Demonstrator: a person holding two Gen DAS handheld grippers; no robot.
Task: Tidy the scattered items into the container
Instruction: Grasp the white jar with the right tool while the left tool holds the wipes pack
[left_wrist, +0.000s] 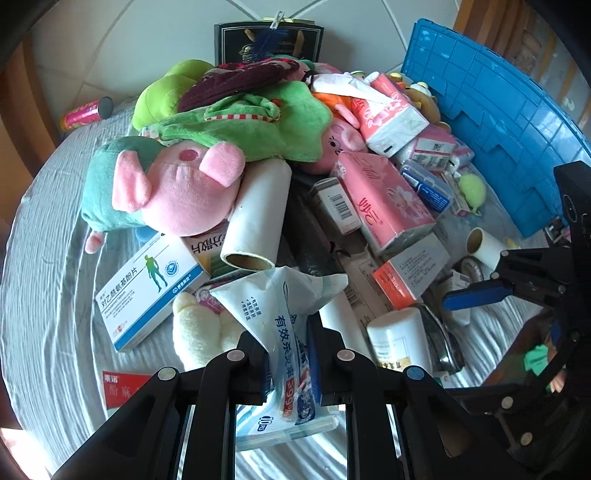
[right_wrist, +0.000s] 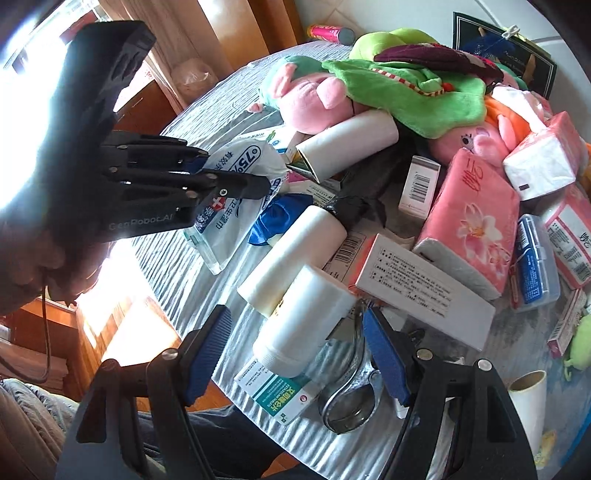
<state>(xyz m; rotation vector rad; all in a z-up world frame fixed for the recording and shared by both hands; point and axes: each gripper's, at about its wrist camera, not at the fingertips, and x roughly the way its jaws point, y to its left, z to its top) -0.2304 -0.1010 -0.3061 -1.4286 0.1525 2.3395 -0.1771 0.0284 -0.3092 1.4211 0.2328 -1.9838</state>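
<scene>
My left gripper (left_wrist: 288, 354) is shut on a white-and-blue wipes pouch (left_wrist: 284, 317), held just above the table; it also shows in the right wrist view (right_wrist: 236, 192), pouch (right_wrist: 229, 221) hanging from it. My right gripper (right_wrist: 295, 354) is open, its blue pads either side of a white plastic bottle (right_wrist: 303, 325) lying on the table. In the left wrist view the right gripper (left_wrist: 476, 295) shows at the right. The blue crate (left_wrist: 498, 122) stands at the right. A heap of plush toys (left_wrist: 173, 184), pink tissue packs (left_wrist: 384, 199), medicine boxes (left_wrist: 147, 295) and paper rolls (left_wrist: 258, 218) covers the table.
A grey striped cloth (left_wrist: 48, 295) covers the round table. A pair of glasses (right_wrist: 351, 398) and a teal medicine box (right_wrist: 280, 395) lie under my right gripper. A pink can (left_wrist: 85, 114) lies at the far left edge. A black framed picture (left_wrist: 266, 40) stands behind the heap.
</scene>
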